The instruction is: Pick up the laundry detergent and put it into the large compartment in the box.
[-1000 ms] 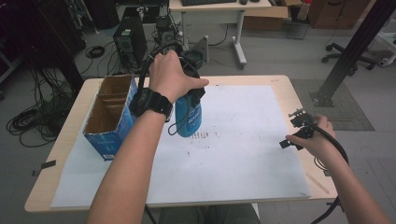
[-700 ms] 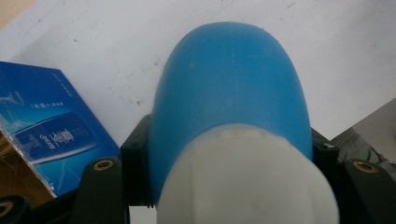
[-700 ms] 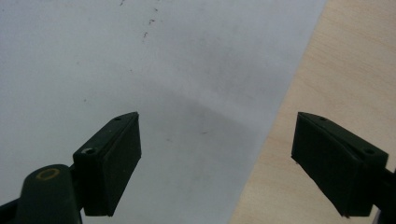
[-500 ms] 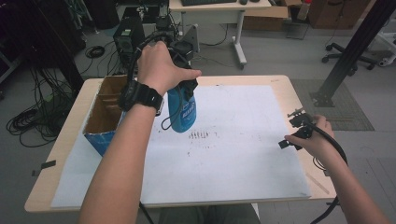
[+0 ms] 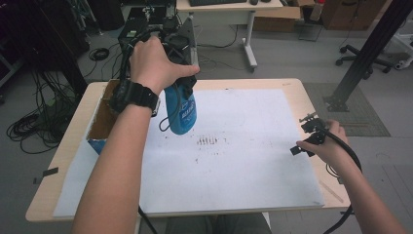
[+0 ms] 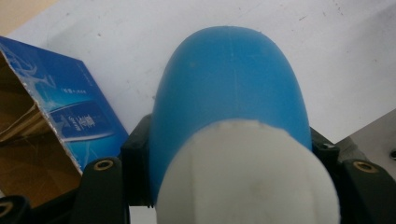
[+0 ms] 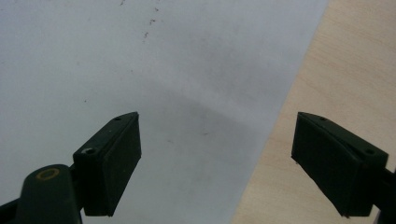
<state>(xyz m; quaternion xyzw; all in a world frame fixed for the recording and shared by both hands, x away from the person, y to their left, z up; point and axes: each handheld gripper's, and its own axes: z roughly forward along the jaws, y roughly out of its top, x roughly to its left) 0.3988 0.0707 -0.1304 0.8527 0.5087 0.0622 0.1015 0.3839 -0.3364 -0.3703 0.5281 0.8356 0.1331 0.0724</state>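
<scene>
While the left gripper [image 5: 178, 73] hangs above the table [image 5: 292, 85], its jaws are clamped on a blue bottle [image 5: 181, 113], which hangs below the hand clear of the white sheet [image 5: 243, 165]. From the left gripper view the bottle [image 6: 231, 93] sits squarely between the two black jaws, its white cap [image 6: 247, 175] nearest the camera and its blue body running away from it toward the sheet [image 6: 327, 56]. Left of those jaws in that view lies an open box [image 6: 56, 116], blue outside and brown inside, well below the bottle. In the high view the box [image 5: 100, 124] sits under the left forearm, at the table's left edge, beside the bottle and lower than it. A dark loop of cord hangs against the bottle's side.

The right gripper [image 5: 304, 139] is held low at the table's right edge, well apart from the bottle. Its jaws stand wide with nothing between them, as the right gripper view [image 7: 217, 163] shows: below and ahead of them lies the sheet [image 7: 140, 70], with bare wood [image 7: 327, 84] under the right jaw. A faint patch of dark marks [image 5: 208, 141] sits on the sheet between the two grippers, nearer the bottle.
</scene>
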